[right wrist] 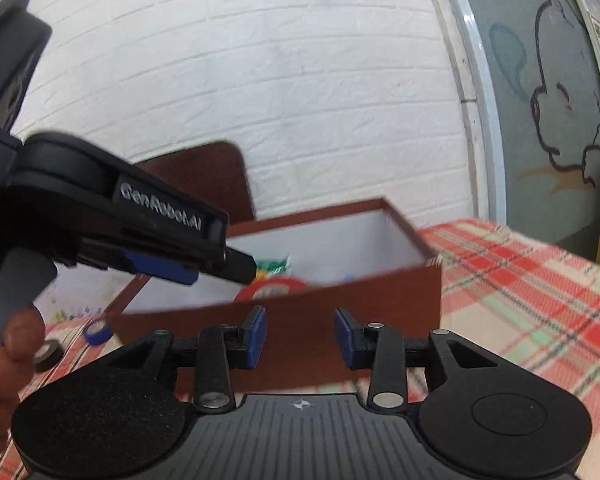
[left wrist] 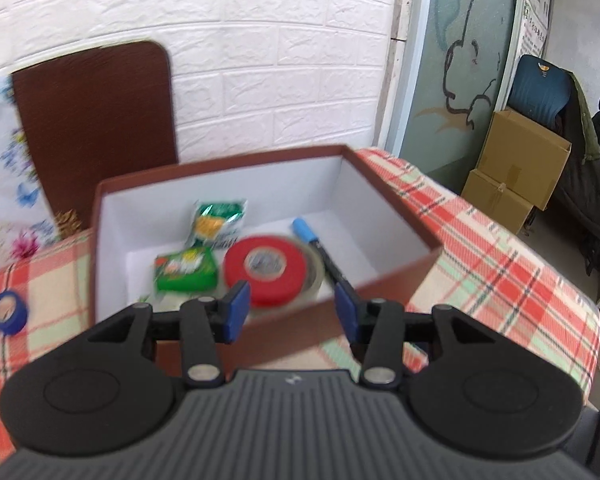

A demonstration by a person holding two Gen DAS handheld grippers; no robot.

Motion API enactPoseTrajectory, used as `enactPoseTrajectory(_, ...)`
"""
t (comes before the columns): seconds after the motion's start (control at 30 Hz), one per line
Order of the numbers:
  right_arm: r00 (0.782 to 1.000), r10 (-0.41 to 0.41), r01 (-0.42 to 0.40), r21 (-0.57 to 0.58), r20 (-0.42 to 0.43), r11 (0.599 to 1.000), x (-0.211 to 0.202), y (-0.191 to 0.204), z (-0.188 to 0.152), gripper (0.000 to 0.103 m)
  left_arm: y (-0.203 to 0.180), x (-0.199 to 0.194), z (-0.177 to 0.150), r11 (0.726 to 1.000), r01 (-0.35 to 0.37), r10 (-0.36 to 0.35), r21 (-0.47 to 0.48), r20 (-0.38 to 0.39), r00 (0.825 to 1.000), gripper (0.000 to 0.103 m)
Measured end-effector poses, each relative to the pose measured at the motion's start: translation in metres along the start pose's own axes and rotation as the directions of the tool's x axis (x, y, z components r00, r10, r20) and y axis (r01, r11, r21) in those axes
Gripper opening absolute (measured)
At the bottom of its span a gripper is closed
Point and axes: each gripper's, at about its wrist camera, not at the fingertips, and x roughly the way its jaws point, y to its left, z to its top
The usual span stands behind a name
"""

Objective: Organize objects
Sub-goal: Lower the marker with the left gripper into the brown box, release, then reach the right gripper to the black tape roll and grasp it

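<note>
Two empty grippers hover by a half-filled box, with loose tape rolls left on the surface.

Left wrist view: the left gripper (left wrist: 292, 312) stands partly open over the near wall of the brown box (left wrist: 396, 196), holding nothing; inside lie a red tape roll (left wrist: 266, 270), a green packet (left wrist: 186, 270), a snack sachet (left wrist: 216, 224) and a blue marker (left wrist: 312, 240), gathered there to tidy them, while a blue tape roll (left wrist: 9, 312) waits outside on the checked surface (left wrist: 500, 264). Right wrist view: the right gripper (right wrist: 300, 338), partly open and empty, faces the box's outer wall, likely ready for another pickup; a black roll (right wrist: 49, 356) lies outside too.
</note>
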Motion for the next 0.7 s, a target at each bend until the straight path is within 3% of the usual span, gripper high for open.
enactPoseTrajectory(0.27,0.979,0.084,-0.085,0.001,-0.187,0.996,0.011,0.042,-0.040,0.036,0.047,-0.019,-0.051,0.989,-0.146,0.144,-0.033,-0.053,0.988,0.050)
enactPoseTrajectory(0.47,0.960,0.117,-0.141,-0.079,-0.254,0.987,0.026,0.086,-0.051,0.036,0.102,-0.026,-0.090,0.954,-0.292,0.286,-0.064,-0.096,0.954,0.051)
enactPoseTrajectory(0.7,0.935,0.141,-0.211,-0.191,-0.326,0.959,0.044,0.144,-0.074,0.037,0.170,-0.041,-0.127,0.905,-0.400,0.379,-0.142,-0.153,0.912,0.051)
